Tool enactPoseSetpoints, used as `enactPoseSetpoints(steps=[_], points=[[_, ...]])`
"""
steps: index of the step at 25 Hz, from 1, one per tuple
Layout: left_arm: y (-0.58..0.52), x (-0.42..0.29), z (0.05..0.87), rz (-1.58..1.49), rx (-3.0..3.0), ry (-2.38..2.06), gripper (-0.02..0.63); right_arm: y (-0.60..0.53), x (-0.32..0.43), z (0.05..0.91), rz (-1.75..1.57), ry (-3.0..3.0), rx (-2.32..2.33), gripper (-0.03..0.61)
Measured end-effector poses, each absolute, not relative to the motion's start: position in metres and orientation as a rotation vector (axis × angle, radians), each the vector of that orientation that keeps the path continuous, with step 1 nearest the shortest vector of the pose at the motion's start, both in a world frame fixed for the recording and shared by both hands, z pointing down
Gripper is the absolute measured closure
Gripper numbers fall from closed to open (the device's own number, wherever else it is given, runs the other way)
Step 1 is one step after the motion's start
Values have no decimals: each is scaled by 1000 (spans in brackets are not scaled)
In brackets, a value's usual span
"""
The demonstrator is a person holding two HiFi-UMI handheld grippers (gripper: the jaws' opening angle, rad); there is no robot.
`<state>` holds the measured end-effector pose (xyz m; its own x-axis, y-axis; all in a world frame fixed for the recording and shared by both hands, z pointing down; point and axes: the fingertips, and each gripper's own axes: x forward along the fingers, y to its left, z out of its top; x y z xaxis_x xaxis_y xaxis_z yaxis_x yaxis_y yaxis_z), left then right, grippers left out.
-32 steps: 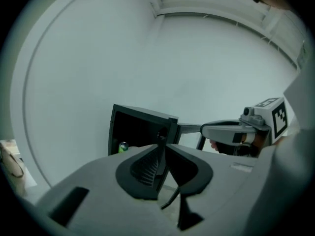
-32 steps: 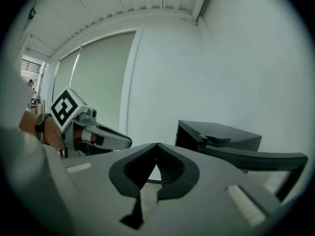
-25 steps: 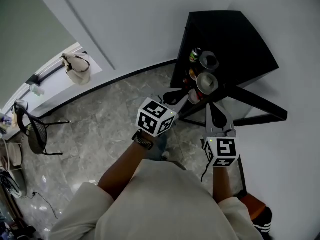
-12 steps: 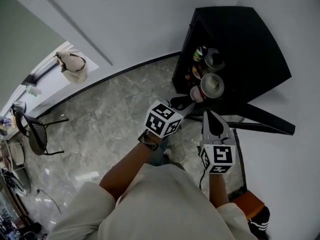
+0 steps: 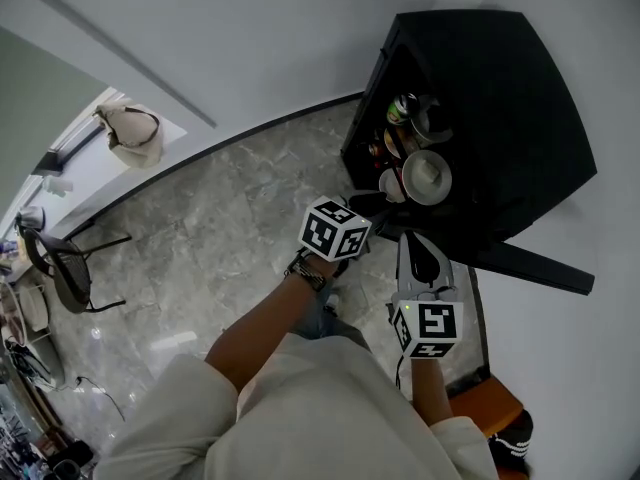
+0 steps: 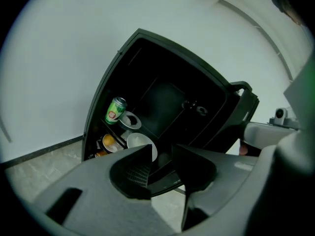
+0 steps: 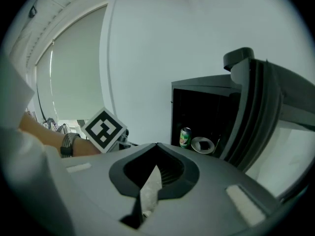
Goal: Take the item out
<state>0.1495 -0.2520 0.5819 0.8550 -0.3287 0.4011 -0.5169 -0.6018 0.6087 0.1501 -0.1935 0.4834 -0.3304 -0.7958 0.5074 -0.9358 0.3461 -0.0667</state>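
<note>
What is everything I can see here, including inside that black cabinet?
black box-shaped cabinet: one, black, door open, against white wall
green metal drink can: one, green, upper cabinet shelf
grey round dish: one, grey, beside the can
white round bowl: one, white, cabinet front
small orange item: one, orange, lower shelf, unidentifiable
black wire chair: one, black, far left on grey floor
beige bag: one, beige, head view's upper left
left gripper: one, grey, fingers just been opening, nothing between
right gripper: one, grey, fingers together, empty
</note>
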Motion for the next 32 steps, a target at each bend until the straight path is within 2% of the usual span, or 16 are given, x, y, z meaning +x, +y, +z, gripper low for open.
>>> enactPoseSetpoints(steps=[20, 32], points=[[-311, 194, 700, 262, 1950, -480, 442, -219, 149, 532, 676, -2108, 1533, 570], [-322, 225, 736, 163, 1750, -362, 424, -232, 149, 552, 827, -1992, 1603, 571]])
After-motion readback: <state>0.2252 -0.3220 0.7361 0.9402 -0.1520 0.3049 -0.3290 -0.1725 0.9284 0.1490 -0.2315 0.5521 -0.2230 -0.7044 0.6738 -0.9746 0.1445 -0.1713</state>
